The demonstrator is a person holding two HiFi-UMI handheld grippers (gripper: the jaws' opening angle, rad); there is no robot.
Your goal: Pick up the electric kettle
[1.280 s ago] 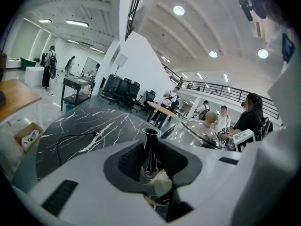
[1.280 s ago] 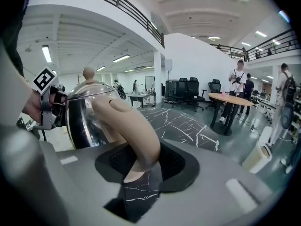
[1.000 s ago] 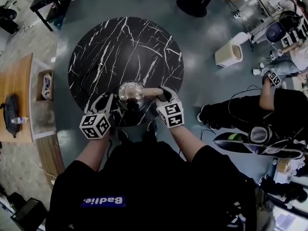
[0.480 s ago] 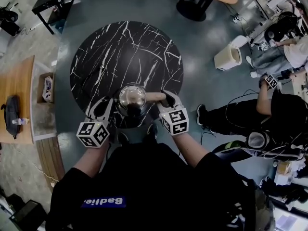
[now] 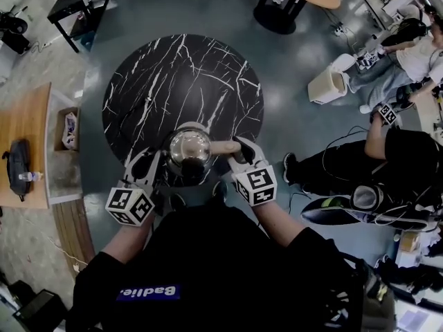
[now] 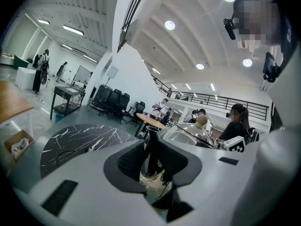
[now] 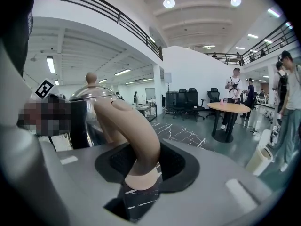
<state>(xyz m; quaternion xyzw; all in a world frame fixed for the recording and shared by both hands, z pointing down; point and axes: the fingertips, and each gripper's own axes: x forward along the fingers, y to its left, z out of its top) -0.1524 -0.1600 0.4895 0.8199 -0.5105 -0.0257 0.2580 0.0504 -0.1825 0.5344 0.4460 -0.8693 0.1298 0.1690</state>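
1. Two claws hold one electric kettle [image 5: 189, 149] between them. The right claw [image 7: 141, 161] is closed on its curved tan handle [image 7: 134, 126].
2. On the opposite side, the left claw [image 6: 153, 161] is clamped on the dark spout [image 6: 153, 142].
3. The shiny steel kettle, with its knobbed lid on, is held above the near edge of a round black marble table [image 5: 180, 81].
4. A grey floor [image 5: 291, 61] surrounds the table.

Silver kettle [image 5: 188, 149], beige handle [image 5: 225, 147], black white-veined table [image 5: 180, 81]
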